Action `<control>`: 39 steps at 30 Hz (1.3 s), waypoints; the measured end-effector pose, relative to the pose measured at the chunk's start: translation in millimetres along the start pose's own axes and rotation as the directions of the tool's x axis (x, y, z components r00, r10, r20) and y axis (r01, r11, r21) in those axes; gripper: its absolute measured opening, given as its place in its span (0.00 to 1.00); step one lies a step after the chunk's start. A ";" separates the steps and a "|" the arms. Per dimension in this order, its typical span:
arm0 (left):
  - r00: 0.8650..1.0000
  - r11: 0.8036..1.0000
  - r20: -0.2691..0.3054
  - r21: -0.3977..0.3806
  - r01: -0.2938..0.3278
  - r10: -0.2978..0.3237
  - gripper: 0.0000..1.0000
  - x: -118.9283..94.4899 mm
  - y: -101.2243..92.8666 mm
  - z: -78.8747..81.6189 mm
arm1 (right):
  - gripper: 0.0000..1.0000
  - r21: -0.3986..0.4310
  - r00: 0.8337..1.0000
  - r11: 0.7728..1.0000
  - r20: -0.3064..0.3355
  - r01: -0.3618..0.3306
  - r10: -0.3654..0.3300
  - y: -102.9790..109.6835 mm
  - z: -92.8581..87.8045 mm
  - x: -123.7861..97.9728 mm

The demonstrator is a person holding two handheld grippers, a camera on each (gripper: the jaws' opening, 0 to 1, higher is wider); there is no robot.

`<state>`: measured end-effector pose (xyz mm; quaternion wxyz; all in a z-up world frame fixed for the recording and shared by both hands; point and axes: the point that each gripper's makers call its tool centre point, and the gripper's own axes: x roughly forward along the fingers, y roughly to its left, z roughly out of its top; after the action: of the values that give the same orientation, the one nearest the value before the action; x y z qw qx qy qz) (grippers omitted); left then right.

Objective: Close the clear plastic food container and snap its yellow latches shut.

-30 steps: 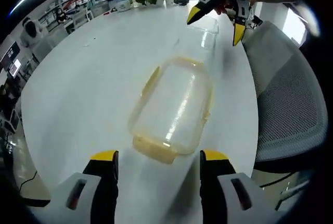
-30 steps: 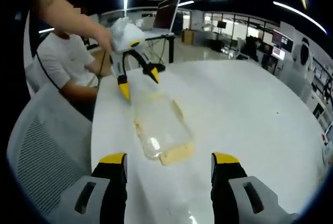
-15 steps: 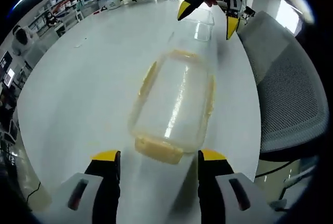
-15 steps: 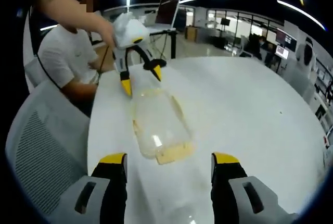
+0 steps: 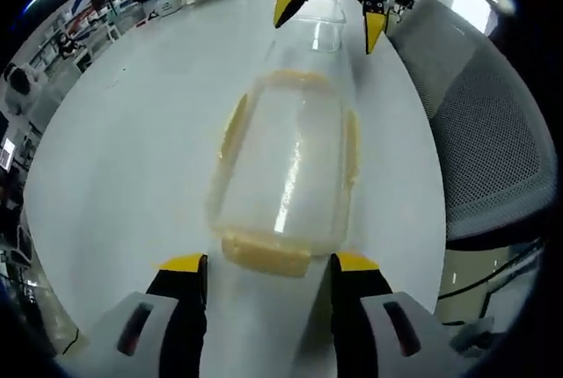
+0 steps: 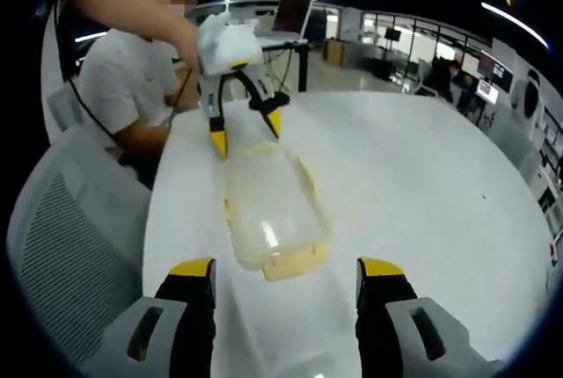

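Straddling clear container [image 5: 283, 163] on white tabletop [image 5: 132, 132] between both grippers: left gripper [image 5: 267, 265] jaws spread at near end, right gripper [image 6: 284, 268] jaws spread opposite. Lid looks seated; yellow latches [image 5: 264, 253] splayed, unsnapped. Latching all left, I judge.

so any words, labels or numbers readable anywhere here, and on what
None can be read.
Clear container with its yellow latches: no print or label visible.
Left tool and right tool: no lettering visible.
Laptop screen and distant office monitors: too small and blurred to read.
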<state>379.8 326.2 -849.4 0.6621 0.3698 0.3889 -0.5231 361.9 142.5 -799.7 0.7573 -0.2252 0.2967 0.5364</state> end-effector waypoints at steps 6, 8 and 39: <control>1.000 1.000 -0.016 0.020 0.022 -0.021 0.54 1.1 -0.7 -3.1 | 0.63 -0.033 0.999 0.999 -0.026 -0.024 0.024 0.1 -0.7 7.1; 1.000 0.999 -0.017 0.026 0.026 -0.026 0.54 2.4 -0.6 -2.5 | 0.63 -0.048 0.998 0.998 -0.048 -0.040 0.037 0.4 -3.8 10.6; 0.993 0.993 -0.063 0.051 0.104 -0.101 0.49 6.5 -2.8 -0.5 | 0.55 -0.157 0.969 0.976 -0.217 -0.152 0.116 6.4 -21.7 44.0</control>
<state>378.0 323.5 -855.8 0.6123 0.3827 0.4128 -0.5552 362.3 160.1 -845.8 0.6620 -0.3237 0.3406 0.5839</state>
